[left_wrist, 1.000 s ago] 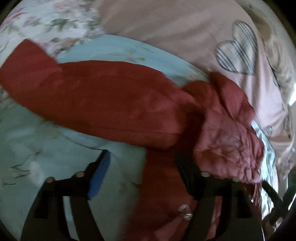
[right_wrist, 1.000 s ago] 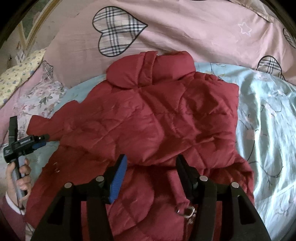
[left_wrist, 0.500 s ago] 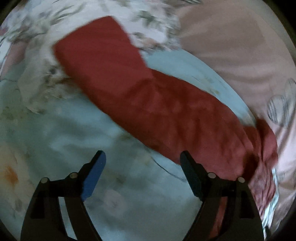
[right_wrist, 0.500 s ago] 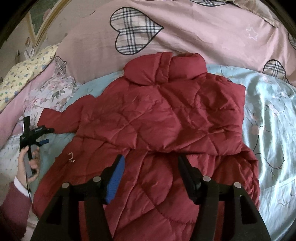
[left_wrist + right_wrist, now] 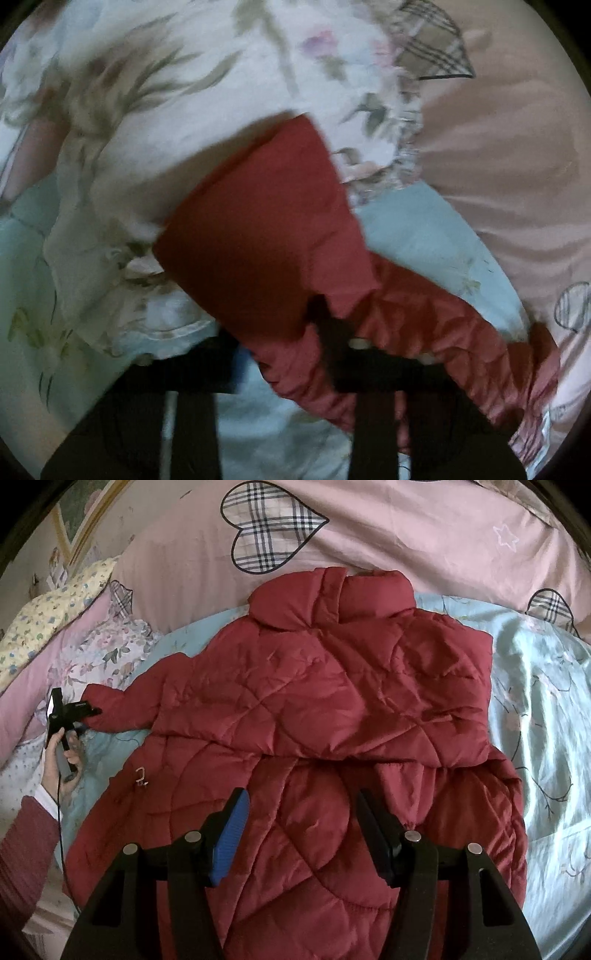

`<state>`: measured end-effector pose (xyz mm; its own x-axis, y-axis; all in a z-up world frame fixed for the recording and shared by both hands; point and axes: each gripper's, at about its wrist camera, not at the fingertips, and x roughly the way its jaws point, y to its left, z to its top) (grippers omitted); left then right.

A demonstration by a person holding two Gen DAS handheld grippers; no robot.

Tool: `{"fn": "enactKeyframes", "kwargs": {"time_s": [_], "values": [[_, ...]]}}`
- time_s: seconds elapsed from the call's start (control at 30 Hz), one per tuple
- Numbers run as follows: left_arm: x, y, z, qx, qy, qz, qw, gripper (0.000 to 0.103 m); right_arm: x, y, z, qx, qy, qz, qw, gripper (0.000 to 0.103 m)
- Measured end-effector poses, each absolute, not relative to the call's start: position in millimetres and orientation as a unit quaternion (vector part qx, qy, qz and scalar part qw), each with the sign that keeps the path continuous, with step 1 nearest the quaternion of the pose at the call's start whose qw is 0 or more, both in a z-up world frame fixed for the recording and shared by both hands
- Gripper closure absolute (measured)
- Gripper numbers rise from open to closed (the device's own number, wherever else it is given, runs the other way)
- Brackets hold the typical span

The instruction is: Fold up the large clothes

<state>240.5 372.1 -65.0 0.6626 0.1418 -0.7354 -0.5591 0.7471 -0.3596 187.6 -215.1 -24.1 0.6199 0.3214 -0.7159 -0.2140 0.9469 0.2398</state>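
Left gripper (image 5: pixel 280 354) just closed, pinching outstretched sleeve (image 5: pixel 266 236) of red quilted puffer jacket (image 5: pixel 325 709), long axis pointing away; right gripper (image 5: pixel 299 834) spread, empty above hem

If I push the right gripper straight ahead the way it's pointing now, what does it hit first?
Most likely the red quilted jacket: the open right gripper points down over its lower panel, nothing between. Depth is uncertain.
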Motion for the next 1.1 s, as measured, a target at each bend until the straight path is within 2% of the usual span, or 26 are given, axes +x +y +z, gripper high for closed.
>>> {"fn": "enactKeyframes", "kwargs": {"time_s": [0.03, 0.13, 0.57, 1.1], "values": [[237, 365, -59, -0.284, 0.350, 0.195, 0.871, 0.090, 187, -216, -25, 0.067, 0.410, 0.148, 0.898, 0.041], [230, 350, -44, -0.270, 0.335, 0.174, 0.885, 0.093, 186, -217, -26, 0.070, 0.409, 0.147, 0.898, 0.041], [216, 259, 24, -0.232, 0.282, 0.043, 0.930, 0.093, 181, -230, -30, 0.091, 0.408, 0.148, 0.896, 0.041], [223, 105, 43, -0.170, 0.304, -0.117, 0.930, 0.093, 178, -256, -26, 0.118, 0.400, 0.135, 0.899, 0.041]]}}
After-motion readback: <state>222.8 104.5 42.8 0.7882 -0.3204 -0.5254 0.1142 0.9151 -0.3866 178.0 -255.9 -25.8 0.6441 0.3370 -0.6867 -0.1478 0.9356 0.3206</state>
